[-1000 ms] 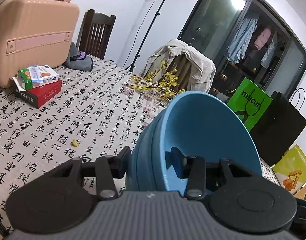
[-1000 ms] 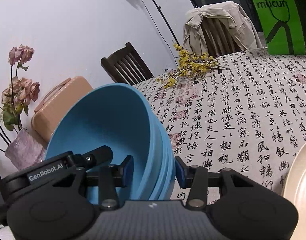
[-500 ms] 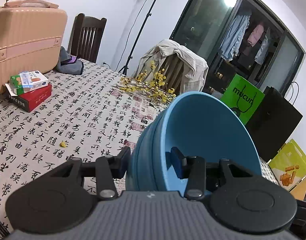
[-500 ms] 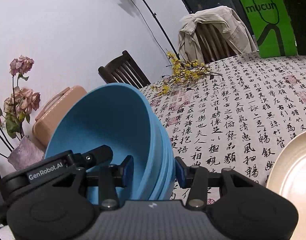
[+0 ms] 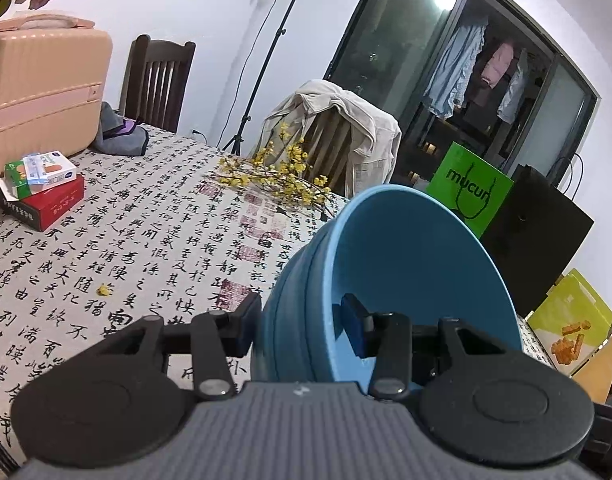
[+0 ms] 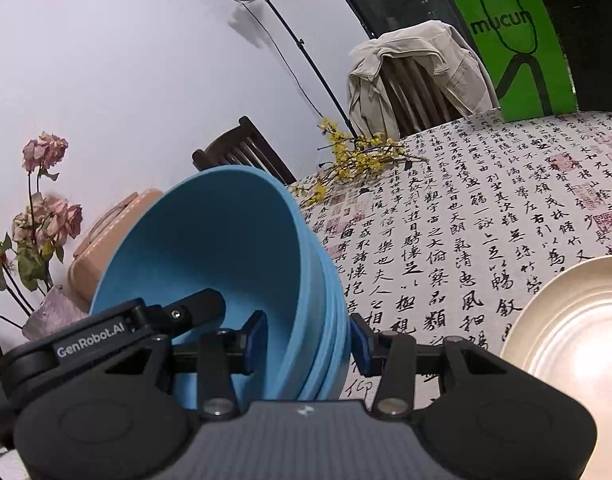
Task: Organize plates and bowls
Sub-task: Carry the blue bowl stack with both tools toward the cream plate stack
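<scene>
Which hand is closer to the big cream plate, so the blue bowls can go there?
Probably the right. Only the right gripper sees the cream plate, close beside it. Both it and the left gripper clamp the blue bowls.

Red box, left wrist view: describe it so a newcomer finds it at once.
Start at the calligraphy-print tablecloth and go to its far left, in front of the peach suitcase. The red box lies flat there, the only red item, with smaller white and green cartons stacked on top.

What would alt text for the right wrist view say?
The right gripper clamps the rim of stacked blue bowls, one finger inside, one outside, above a calligraphy-print tablecloth. A cream plate lies at right.
</scene>
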Action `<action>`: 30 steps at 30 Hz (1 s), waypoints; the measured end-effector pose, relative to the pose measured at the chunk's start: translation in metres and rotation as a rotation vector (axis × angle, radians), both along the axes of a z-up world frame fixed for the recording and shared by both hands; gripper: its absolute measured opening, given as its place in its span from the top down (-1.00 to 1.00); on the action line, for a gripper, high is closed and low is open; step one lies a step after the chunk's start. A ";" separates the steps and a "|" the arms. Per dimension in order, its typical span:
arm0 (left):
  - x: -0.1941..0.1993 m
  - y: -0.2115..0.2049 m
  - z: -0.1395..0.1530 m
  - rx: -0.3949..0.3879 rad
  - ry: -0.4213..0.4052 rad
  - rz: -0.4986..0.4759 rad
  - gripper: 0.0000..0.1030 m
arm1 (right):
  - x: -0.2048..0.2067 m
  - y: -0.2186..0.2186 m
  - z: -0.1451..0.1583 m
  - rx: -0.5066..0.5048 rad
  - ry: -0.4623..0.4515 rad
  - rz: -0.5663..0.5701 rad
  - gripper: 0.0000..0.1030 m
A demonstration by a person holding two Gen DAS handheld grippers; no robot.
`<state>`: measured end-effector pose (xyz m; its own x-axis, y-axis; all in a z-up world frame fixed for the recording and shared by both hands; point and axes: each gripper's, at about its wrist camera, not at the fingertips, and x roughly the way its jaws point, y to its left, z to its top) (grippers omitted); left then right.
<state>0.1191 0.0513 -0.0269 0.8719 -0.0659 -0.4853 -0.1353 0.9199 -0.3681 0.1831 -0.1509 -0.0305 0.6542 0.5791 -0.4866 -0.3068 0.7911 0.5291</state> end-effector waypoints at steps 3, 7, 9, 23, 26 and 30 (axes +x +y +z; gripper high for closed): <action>0.001 -0.005 0.002 0.003 -0.004 -0.007 0.14 | -0.002 -0.005 0.001 0.006 -0.003 -0.008 0.15; 0.002 -0.013 0.004 0.010 -0.009 -0.020 0.14 | -0.004 -0.014 0.001 0.016 -0.009 -0.020 0.15; 0.003 -0.017 0.004 0.014 -0.009 -0.031 0.14 | -0.005 -0.019 0.001 0.018 -0.009 -0.027 0.15; 0.005 -0.046 0.009 0.037 -0.028 -0.074 0.14 | -0.013 -0.051 0.003 0.038 -0.029 -0.071 0.15; 0.006 -0.053 0.011 0.040 -0.031 -0.084 0.14 | -0.015 -0.058 0.003 0.042 -0.031 -0.079 0.15; 0.008 -0.061 0.011 0.045 -0.033 -0.099 0.14 | -0.017 -0.067 0.004 0.045 -0.035 -0.094 0.15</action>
